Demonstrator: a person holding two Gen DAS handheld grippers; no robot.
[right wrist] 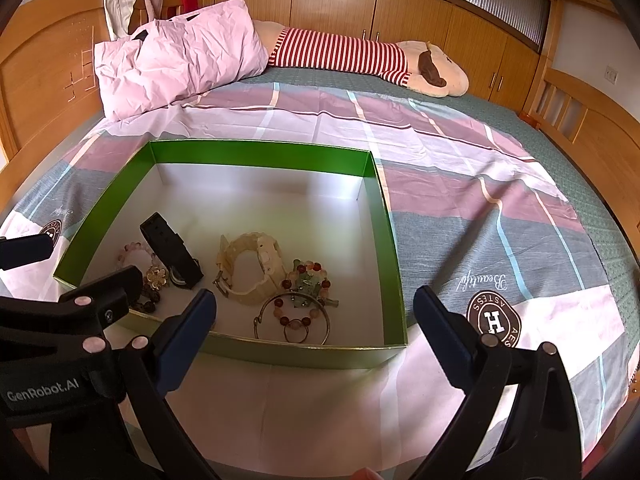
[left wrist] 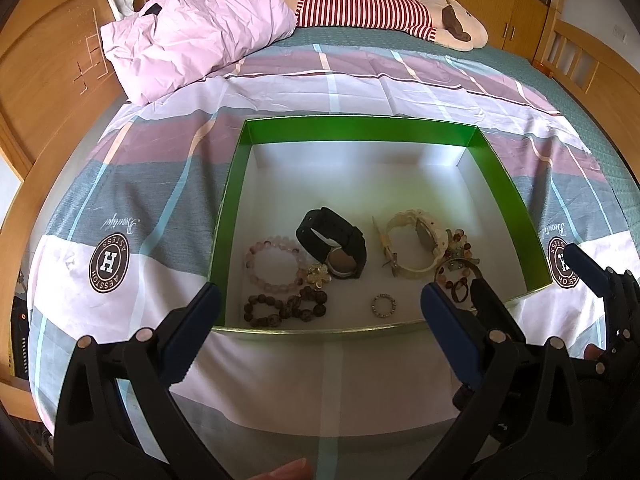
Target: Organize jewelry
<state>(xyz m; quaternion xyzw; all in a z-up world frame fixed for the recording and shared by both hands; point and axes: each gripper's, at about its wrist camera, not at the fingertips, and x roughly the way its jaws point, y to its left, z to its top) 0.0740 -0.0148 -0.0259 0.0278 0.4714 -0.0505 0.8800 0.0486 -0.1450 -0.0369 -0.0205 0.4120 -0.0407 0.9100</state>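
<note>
While both sets of tongs hang wide and empty over the near edge of the green box (left wrist: 508, 200), the jewelry lies bunched inside just ahead of them. Before the left gripper (left wrist: 320, 328) sit the black watch (left wrist: 334, 242) and pink bracelet (left wrist: 272, 264); before the right gripper (right wrist: 316, 328), the cream watch (right wrist: 252, 268). Tangled beads risk snagging, so one grab could likely drag neighbours along.

Inside the green box (left wrist: 232, 184): two watches, one black (left wrist: 334, 242) and one cream (left wrist: 416, 246), about four bead bracelets, two rings.
</note>
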